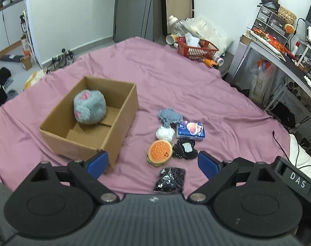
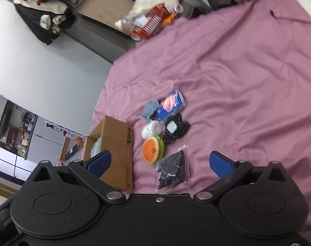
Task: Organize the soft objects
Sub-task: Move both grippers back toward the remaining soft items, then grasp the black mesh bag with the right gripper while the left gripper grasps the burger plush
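Pink sheet (image 1: 176, 78): wrinkled cloth spread under everything, reaching far ahead of both grippers.
Cardboard box (image 1: 90, 123): open-topped, ahead and to the left of the left gripper (image 1: 153, 163); its near corner sits just beyond the left blue pad (image 1: 99, 162). In the right wrist view the box (image 2: 116, 143) lies beyond that gripper's left pad.
Grey plush (image 1: 89, 107): round, with pink patches, lying inside the box toward its far end.
Left gripper: jaws spread wide, nothing between the pads, raised above the sheet.
Right gripper (image 2: 160, 162): jaws also wide apart and empty, above the sheet.
Bagged black item (image 1: 169, 177): clear wrapper, nearest thing to the left gripper, straight ahead between its pads; likewise between the right gripper's pads (image 2: 173, 169).
Blue pack (image 1: 190, 131): ahead and slightly right, at the cluster's far side.
Grey knit piece (image 1: 169, 116): farthest of the cluster, touching the blue pack.
Black patterned piece (image 1: 185, 149): flat, white patch on it, just ahead of the right pad.
Burger toy (image 1: 160, 152): orange top, just beyond the bagged item, beside the black piece.
White ball (image 1: 165, 133): soft, between the burger toy and the knit piece.
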`<action>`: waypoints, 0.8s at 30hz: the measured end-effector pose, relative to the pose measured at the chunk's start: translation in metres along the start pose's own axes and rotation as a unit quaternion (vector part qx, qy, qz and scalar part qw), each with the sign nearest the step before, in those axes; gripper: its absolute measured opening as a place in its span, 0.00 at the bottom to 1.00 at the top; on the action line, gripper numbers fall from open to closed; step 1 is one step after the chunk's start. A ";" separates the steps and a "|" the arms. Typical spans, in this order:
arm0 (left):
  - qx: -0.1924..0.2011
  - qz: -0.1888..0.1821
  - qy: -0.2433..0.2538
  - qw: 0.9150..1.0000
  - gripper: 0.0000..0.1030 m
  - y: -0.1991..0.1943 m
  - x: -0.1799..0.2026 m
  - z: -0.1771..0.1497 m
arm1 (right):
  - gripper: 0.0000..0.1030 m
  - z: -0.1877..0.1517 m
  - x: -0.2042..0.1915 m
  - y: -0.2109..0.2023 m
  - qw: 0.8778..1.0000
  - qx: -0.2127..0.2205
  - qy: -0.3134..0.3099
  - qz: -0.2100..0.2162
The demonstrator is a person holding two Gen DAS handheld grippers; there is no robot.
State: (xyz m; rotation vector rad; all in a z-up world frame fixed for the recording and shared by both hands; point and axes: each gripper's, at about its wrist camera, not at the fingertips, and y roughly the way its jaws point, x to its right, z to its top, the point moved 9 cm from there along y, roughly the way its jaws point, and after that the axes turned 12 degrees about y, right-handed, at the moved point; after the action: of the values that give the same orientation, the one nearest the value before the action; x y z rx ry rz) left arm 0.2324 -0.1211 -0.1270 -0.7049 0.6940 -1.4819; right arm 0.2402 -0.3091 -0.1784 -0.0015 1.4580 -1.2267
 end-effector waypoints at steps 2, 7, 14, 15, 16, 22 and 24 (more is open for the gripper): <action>-0.002 -0.003 -0.004 1.000 0.90 0.007 0.000 -0.003 | 1.00 -0.002 0.005 0.007 1.000 -0.012 0.012 -0.004; 0.000 -0.011 -0.010 1.000 0.90 0.022 0.003 -0.008 | 1.00 -0.006 0.010 0.021 0.999 -0.030 0.034 -0.006; -0.030 -0.010 -0.034 0.999 0.86 0.051 0.000 -0.019 | 0.98 -0.011 0.021 0.044 0.996 -0.057 0.069 -0.021; -0.032 -0.011 -0.039 0.999 0.85 0.054 0.000 -0.019 | 0.96 -0.011 0.023 0.047 0.995 -0.061 0.077 -0.022; -0.032 -0.012 -0.043 0.998 0.84 0.057 -0.001 -0.019 | 0.94 -0.012 0.026 0.051 0.994 -0.065 0.088 -0.024; -0.041 -0.020 -0.079 0.996 0.62 0.072 -0.005 -0.021 | 0.76 -0.016 0.035 0.070 0.988 -0.088 0.120 -0.033; -0.045 -0.021 -0.086 0.995 0.52 0.079 -0.005 -0.022 | 0.72 -0.019 0.034 0.079 0.988 -0.096 0.118 -0.039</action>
State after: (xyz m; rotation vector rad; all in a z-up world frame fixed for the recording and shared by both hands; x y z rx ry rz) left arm 0.2648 -0.1177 -0.2022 -0.9102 0.6189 -1.4149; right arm 0.2627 -0.2820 -0.2592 -0.0452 1.7922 -1.1749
